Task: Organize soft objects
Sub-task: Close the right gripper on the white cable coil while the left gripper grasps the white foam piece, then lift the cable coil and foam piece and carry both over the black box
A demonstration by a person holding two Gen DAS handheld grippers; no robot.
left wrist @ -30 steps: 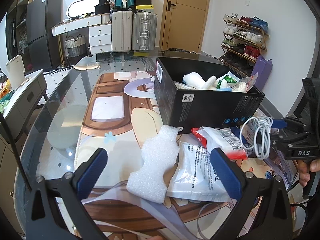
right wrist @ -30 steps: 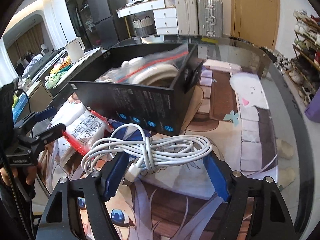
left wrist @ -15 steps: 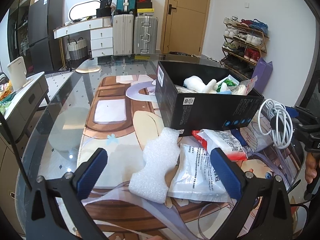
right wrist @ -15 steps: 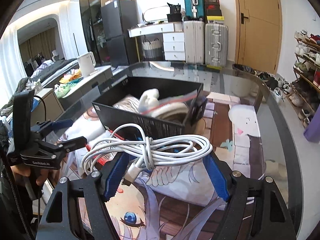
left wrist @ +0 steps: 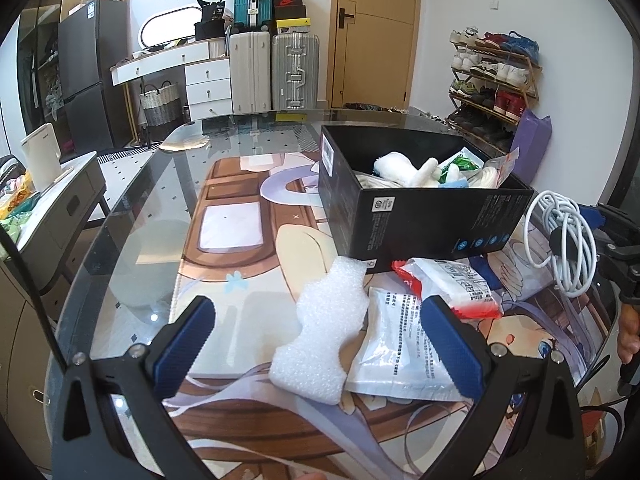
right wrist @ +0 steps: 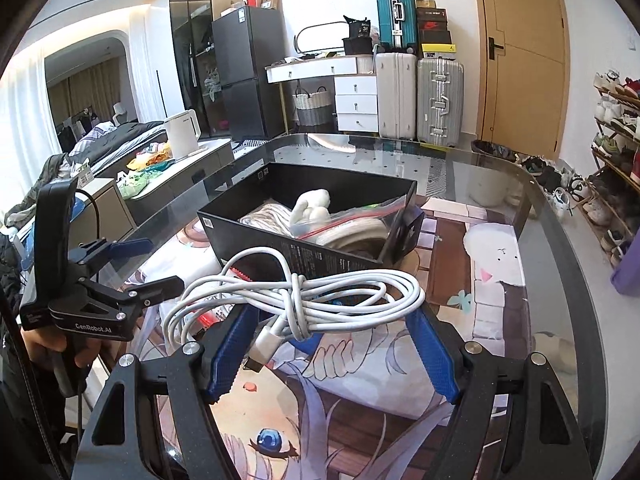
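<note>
My right gripper (right wrist: 332,344) is shut on a coiled white cable (right wrist: 304,300) and holds it in the air near the front wall of the black box (right wrist: 304,248). The cable also shows at the right of the left wrist view (left wrist: 564,240). The box (left wrist: 420,216) holds a white plush, bags and other soft items. My left gripper (left wrist: 320,344) is open and empty, low over the table. Between its fingers lie a white foam piece (left wrist: 324,332) and a white packet (left wrist: 396,348). A red-edged packet (left wrist: 452,284) lies beside the box.
The glass table (left wrist: 132,240) carries a cartoon mat (left wrist: 248,248). A purple bag (left wrist: 532,148) and shoe rack (left wrist: 488,76) stand at the right. A side cabinet with a kettle (left wrist: 40,160) stands at the left. Suitcases and drawers stand behind.
My right gripper has lifted the cable up from table level and holds it higher, facing the box opening. My left gripper has barely moved.
</note>
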